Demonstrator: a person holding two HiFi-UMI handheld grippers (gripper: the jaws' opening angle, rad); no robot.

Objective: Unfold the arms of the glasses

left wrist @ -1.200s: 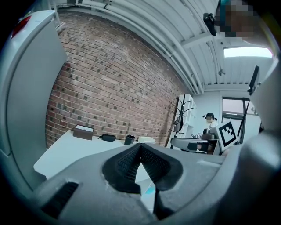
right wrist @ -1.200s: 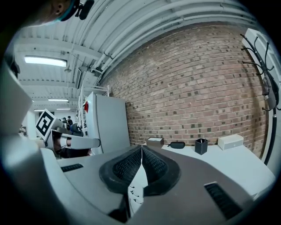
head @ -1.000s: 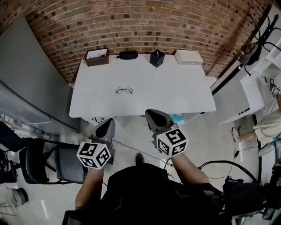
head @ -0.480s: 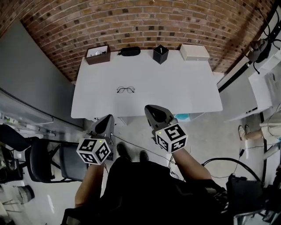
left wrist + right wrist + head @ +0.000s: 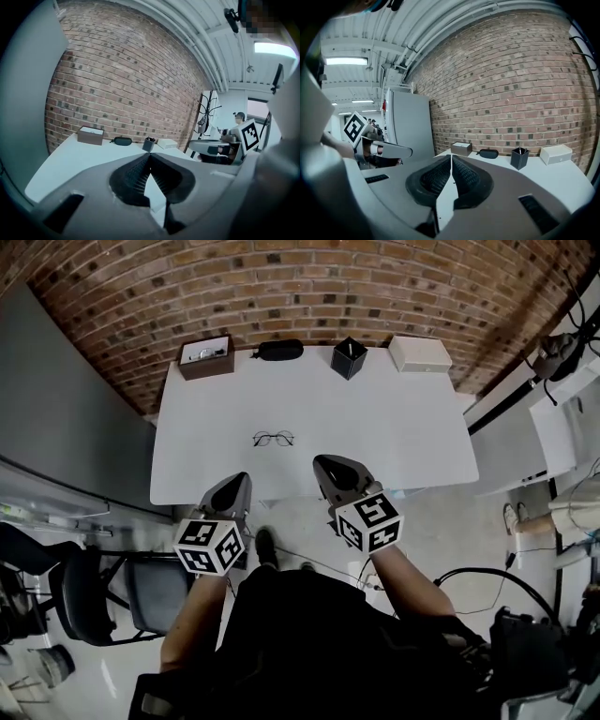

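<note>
A pair of thin wire-rimmed glasses [image 5: 273, 439] lies on the white table [image 5: 394, 427], left of its middle, lenses side by side. My left gripper [image 5: 239, 482] hovers over the table's near edge, just below the glasses, jaws shut and empty. My right gripper [image 5: 325, 465] is beside it to the right, also shut on nothing. In the left gripper view the ribbed pads [image 5: 136, 176] meet at their tips. The right gripper view shows its pads [image 5: 461, 176] pressed together too. Neither gripper view shows the glasses.
Along the table's far edge by the brick wall stand a brown box [image 5: 206, 357], a black glasses case [image 5: 279, 350], a black pen holder [image 5: 349, 357] and a white box [image 5: 419, 353]. A dark chair [image 5: 141, 587] stands on the floor at the left.
Both grippers have moved forward to the table's near edge, closer to the glasses. Their jaws stayed shut. The glasses have not moved.
</note>
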